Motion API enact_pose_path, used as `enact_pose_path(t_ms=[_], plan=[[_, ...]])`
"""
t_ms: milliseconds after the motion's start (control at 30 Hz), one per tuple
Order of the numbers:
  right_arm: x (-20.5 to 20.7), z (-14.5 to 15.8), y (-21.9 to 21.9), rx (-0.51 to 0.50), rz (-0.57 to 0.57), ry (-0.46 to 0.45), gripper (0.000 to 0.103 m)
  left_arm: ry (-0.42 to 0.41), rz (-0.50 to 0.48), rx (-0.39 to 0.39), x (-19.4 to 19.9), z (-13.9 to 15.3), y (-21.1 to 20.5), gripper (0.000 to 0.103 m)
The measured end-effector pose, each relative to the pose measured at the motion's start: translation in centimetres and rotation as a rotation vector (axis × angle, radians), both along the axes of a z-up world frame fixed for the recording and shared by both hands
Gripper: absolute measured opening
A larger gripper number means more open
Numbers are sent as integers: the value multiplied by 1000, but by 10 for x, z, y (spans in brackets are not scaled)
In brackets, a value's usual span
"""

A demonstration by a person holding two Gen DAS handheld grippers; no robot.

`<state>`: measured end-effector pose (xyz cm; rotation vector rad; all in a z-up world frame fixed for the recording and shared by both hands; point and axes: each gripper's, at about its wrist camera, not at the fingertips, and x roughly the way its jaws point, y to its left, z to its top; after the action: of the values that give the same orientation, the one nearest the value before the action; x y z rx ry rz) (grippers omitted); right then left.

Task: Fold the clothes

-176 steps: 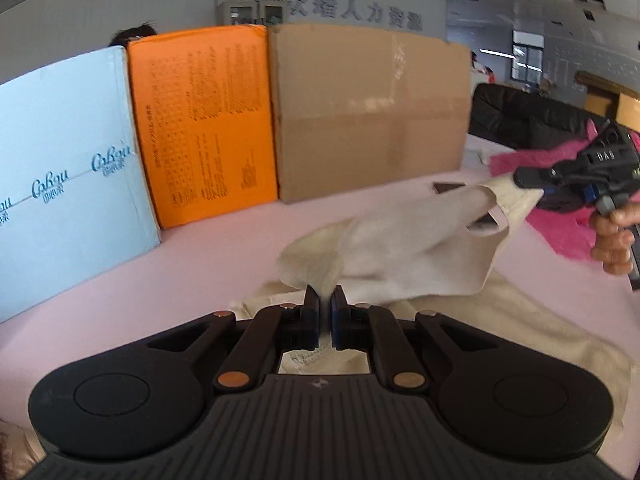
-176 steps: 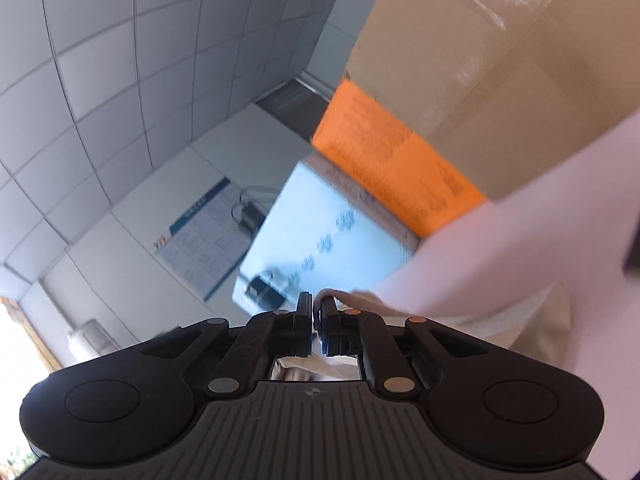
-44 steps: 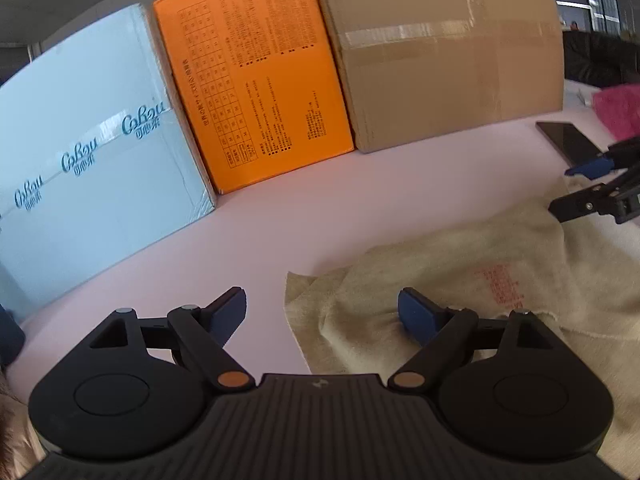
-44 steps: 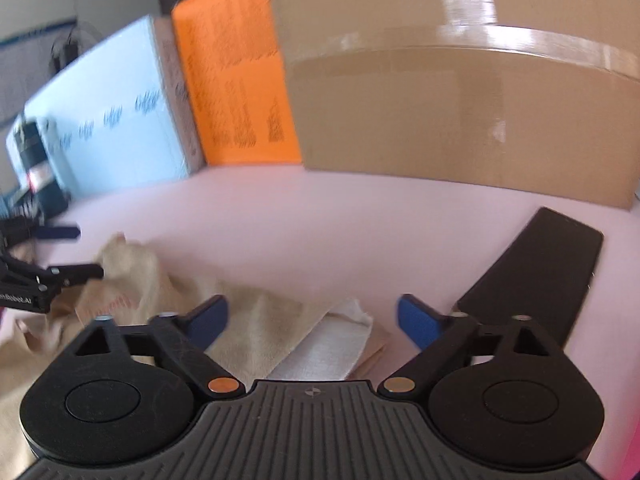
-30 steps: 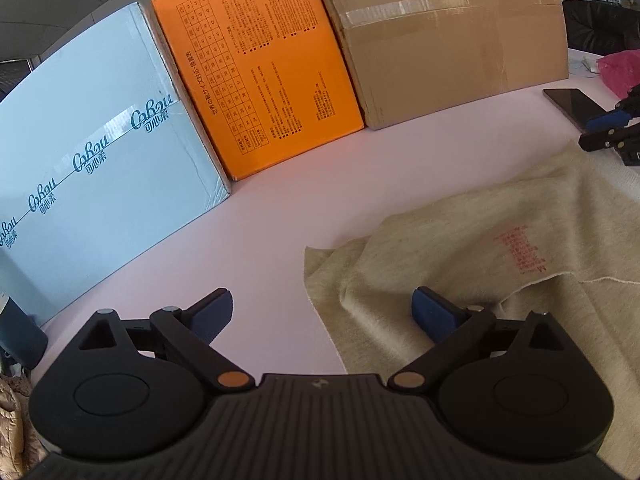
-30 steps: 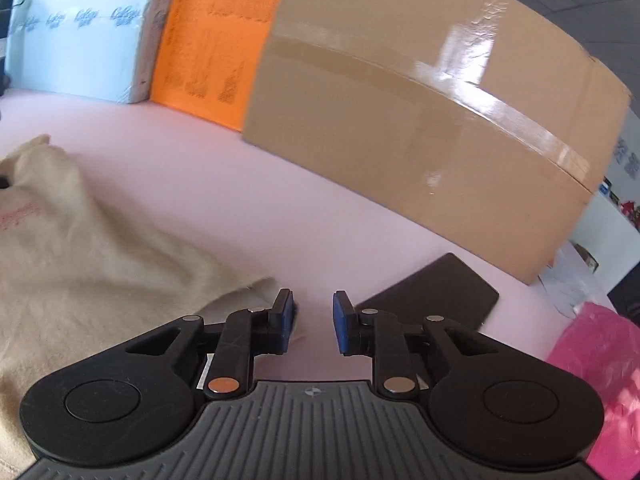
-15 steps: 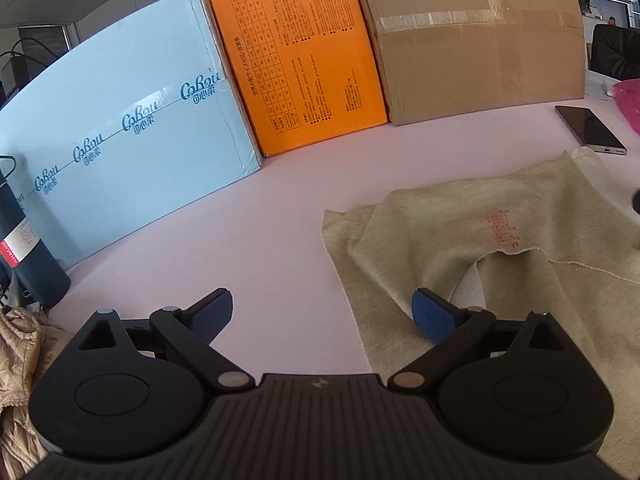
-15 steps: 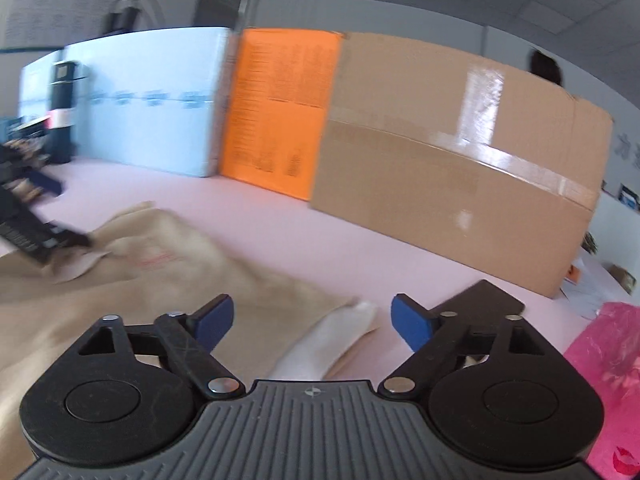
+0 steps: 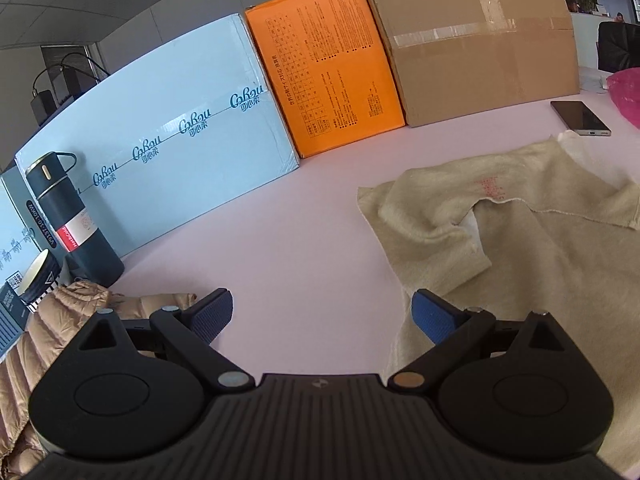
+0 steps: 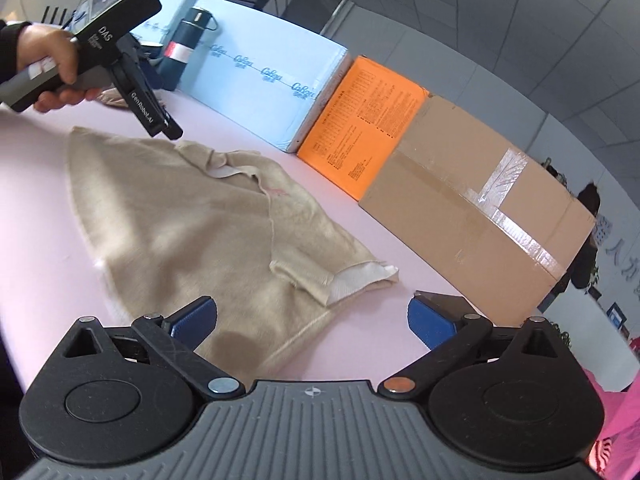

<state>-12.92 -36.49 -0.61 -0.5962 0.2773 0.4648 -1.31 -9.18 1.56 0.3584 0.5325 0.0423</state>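
The beige knitted sweater [image 10: 192, 232] is lying spread on the pale pink desk [image 9: 280, 240], one sleeve folded across its body, with nothing gripping it. The right gripper [image 10: 312, 316] is hanging over the near edge of the sweater, its fingers having just been opening and now standing wide apart, empty. The left gripper [image 9: 322, 312] is sitting over bare desk just left of the sweater, its blue-padded fingers [image 9: 434, 316] spread wide too. A light blue carton [image 9: 160, 148], an orange carton [image 9: 332, 64] and a brown cardboard box [image 9: 480, 40] are lining the far side; a dark flask [image 9: 68, 216] is standing far left.
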Motion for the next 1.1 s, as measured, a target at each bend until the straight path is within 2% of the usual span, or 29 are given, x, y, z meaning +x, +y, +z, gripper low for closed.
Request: enact_pose_path(t_ms=[133,233,300,400,433,633,733,767,967,1100], plan=[[-21,0,-4,-64,36,-14,103,-24,-35,-8,-28,4,28,96],[-32,0,1,-133,77,-8,103,-5,-181,-57,-53,9,54,96],[-39,0,7,-176,106,-12,103,5,-284,-55,-70,12,66,96],[-43,1,21,-248,151,-17,103,15,-439,35,-96,9,74,96],[-43,2,26,-273,168,-19,103,18,-467,86,-103,6,73,96],[-42,-5,62,-395,232,-63,103,9,-524,368,-115,-25,42,97],[-36,-10,72,-366,226,-101,103,-36,-572,423,-113,-28,34,99],[-33,-11,73,-340,218,-100,103,-35,-574,424,-109,-28,32,103],[-19,-10,69,-194,171,-66,103,-52,-613,425,-96,-30,28,103],[-23,-12,61,-185,139,-79,103,-72,-643,440,-98,-32,28,103]])
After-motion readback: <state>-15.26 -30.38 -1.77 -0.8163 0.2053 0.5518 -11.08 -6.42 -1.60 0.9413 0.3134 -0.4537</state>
